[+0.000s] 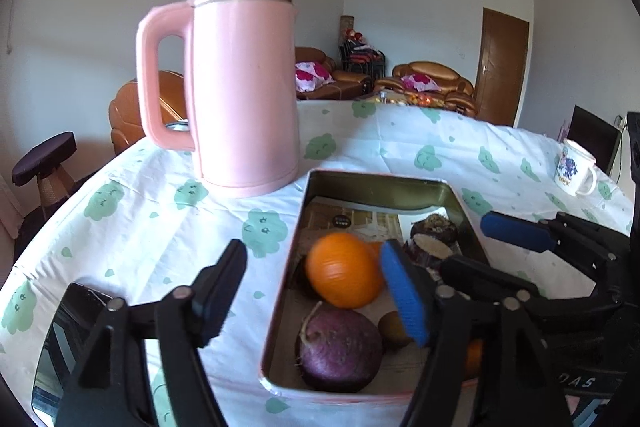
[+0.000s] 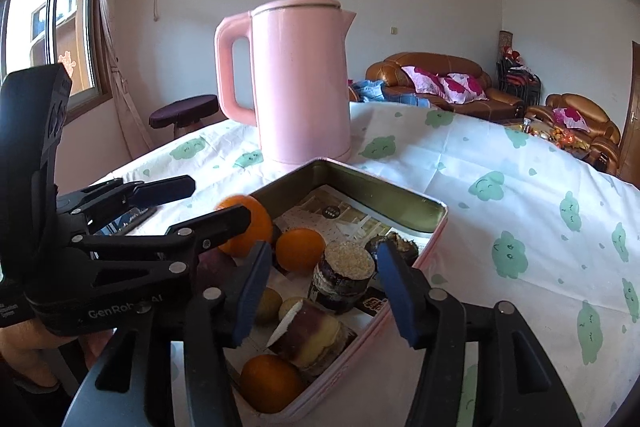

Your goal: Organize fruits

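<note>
A metal tin [image 1: 376, 183] [image 2: 384, 195] lies on the table with produce in it. My left gripper [image 1: 314, 267] [image 2: 219, 199] is open over the tin's left side. A blurred orange [image 1: 344, 275] [image 2: 244, 223] sits between its fingers, with a wide gap to the black finger. My right gripper [image 2: 323, 255] [image 1: 467, 242] is open over the tin. A dark cut cylinder [image 2: 344, 279] stands between its pads, untouched. Two more oranges [image 2: 300, 249] [image 2: 270, 383], a purple onion [image 1: 340, 347], a cut purple root [image 2: 312, 335] and small brown fruits [image 2: 268, 305] also lie inside.
A tall pink kettle [image 1: 244, 87] [image 2: 300, 79] stands just behind the tin. A white mug [image 1: 576, 169] sits at the far right of the cloth-covered table [image 2: 520, 187]. A dark flat phone-like slab [image 1: 68, 339] lies left of the tin. Sofas stand beyond the table.
</note>
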Available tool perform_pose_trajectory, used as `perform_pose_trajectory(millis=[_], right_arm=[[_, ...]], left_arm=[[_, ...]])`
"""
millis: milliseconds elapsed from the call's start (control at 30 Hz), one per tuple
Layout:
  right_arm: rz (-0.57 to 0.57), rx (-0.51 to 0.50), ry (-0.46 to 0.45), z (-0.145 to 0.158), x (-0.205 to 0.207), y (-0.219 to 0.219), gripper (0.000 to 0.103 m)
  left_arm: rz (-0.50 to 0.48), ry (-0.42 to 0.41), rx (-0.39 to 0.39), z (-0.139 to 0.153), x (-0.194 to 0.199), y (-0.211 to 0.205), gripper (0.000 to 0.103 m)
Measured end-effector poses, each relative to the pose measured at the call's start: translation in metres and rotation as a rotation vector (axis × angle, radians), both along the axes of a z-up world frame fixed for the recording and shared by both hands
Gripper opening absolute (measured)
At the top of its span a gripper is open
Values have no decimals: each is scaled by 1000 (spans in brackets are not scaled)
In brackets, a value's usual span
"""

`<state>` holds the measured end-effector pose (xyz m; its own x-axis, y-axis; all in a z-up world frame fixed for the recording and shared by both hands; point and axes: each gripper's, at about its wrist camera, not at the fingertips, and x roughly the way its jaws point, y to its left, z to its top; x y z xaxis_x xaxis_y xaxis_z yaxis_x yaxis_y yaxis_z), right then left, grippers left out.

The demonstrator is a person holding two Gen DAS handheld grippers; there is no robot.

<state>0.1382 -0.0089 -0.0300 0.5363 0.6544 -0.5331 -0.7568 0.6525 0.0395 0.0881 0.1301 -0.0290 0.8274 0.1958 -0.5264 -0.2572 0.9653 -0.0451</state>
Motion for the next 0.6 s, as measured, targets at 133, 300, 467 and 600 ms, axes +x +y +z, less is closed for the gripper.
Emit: perform_pose_trajectory(millis=[133, 300, 467, 600], right_arm=[[-25, 27, -15, 11, -6, -12, 63], [-83, 28, -46, 21, -13, -27, 64], [-149, 18, -83, 28, -19, -39, 64], [-185, 13, -86, 31, -19, -50, 64]], left_arm=[[-11, -42, -3, 11, -11, -3, 86], [-25, -79, 0, 22, -21, -10, 94], [-24, -103, 9, 30, -25, -14, 96], [-21, -110, 11, 32, -26, -16, 98]])
